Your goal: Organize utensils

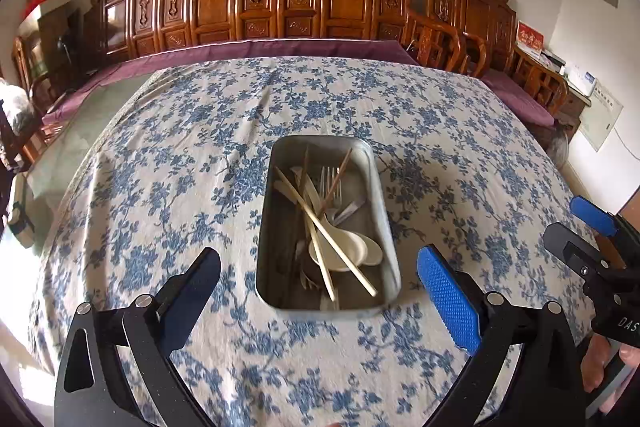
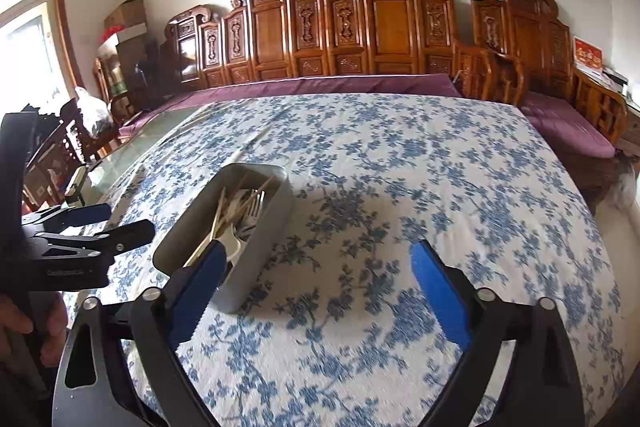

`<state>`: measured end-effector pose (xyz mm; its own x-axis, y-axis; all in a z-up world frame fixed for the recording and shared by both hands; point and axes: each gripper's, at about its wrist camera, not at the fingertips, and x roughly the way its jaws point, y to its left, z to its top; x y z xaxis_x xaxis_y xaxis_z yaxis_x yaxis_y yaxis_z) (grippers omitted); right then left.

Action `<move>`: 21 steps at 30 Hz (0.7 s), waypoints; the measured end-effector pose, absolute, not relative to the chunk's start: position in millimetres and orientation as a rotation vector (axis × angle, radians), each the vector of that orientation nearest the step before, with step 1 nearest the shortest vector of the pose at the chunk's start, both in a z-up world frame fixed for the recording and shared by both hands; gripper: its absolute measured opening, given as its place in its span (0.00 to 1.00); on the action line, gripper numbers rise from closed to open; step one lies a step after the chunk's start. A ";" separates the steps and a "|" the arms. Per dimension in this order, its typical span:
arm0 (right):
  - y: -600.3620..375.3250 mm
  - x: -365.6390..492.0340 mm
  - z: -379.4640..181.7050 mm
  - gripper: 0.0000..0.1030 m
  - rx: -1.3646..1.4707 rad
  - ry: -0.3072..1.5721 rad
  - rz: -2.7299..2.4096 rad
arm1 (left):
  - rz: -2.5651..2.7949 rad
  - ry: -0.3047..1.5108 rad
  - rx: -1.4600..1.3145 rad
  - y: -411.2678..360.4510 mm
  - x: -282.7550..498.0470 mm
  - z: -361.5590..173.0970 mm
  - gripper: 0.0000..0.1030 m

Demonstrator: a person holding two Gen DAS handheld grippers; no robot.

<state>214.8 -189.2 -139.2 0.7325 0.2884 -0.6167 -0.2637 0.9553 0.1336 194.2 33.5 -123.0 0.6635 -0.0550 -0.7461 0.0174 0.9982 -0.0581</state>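
Inside, chopsticks cross white spoons in the metal tray.

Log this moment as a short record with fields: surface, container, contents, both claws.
surface: table under a blue-and-white floral tablecloth
container: rectangular metal tray, on the cloth, between the left claw's fingers in the left wrist view
contents: pale wooden chopsticks, white plastic spoons, metal fork, piled crosswise
left claw: open, empty, facing the tray
right claw: open, empty, over bare cloth to the tray's right
backdrop: carved wooden bench with purple cushion
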 end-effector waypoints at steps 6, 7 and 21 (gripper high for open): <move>-212.4 182.8 -125.5 0.97 0.047 0.682 0.254 | -0.035 0.821 -0.024 19.9 160.4 -100.0 0.92; -213.9 179.3 -122.9 0.97 0.048 0.679 0.250 | -0.032 0.813 -0.018 17.9 154.6 -94.9 0.92; -227.8 111.5 -55.1 0.97 0.036 0.542 0.209 | -0.050 0.693 -0.002 -3.3 94.1 -30.2 0.92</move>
